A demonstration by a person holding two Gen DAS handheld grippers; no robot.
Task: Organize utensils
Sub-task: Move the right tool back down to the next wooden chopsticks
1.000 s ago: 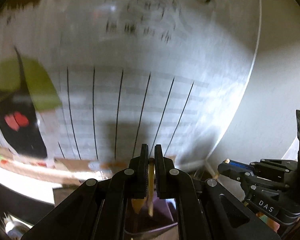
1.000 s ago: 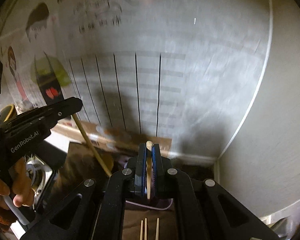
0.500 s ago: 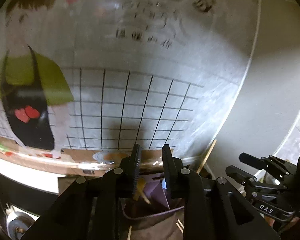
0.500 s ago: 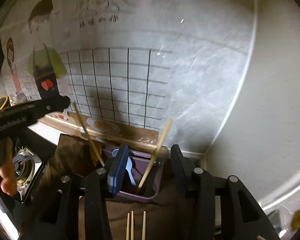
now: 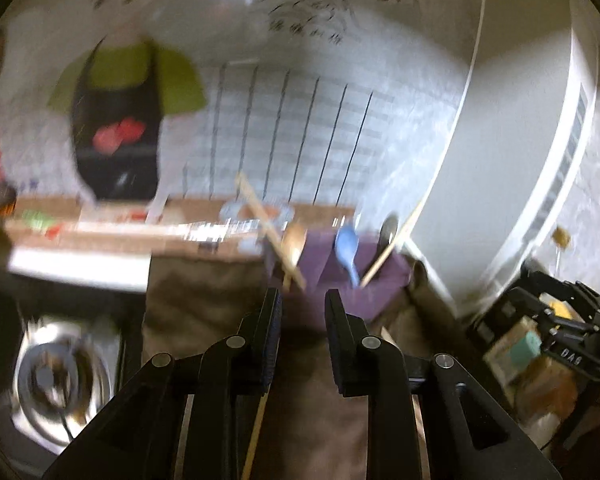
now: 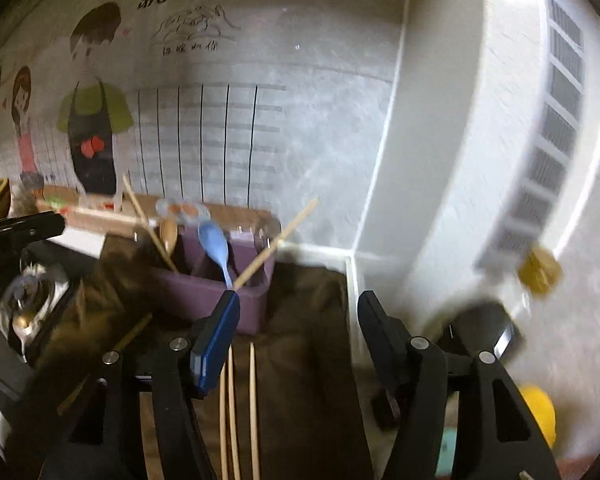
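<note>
A purple utensil holder (image 6: 216,292) stands on a brown cloth (image 6: 304,360) against the wall. It holds a blue spoon (image 6: 214,242), a wooden spoon (image 6: 168,234) and two chopsticks, one leaning left (image 6: 148,224) and one leaning right (image 6: 276,242). The holder also shows in the left wrist view (image 5: 340,276), blurred. My right gripper (image 6: 296,320) is open and empty, just in front of the holder. My left gripper (image 5: 302,312) is open and empty, a little back from the holder. Three loose chopsticks (image 6: 236,408) lie on the cloth under my right gripper.
A gas stove burner (image 5: 56,376) sits left of the cloth. A white appliance with vents (image 6: 540,160) stands at the right. A decorated wall is behind the holder. A yellow object (image 6: 540,412) lies at lower right. One chopstick (image 5: 256,432) lies under my left gripper.
Both grippers were shut on chopsticks a second ago. They opened, the chopsticks dropped into the holder, and both grippers have pulled back and up from it.
</note>
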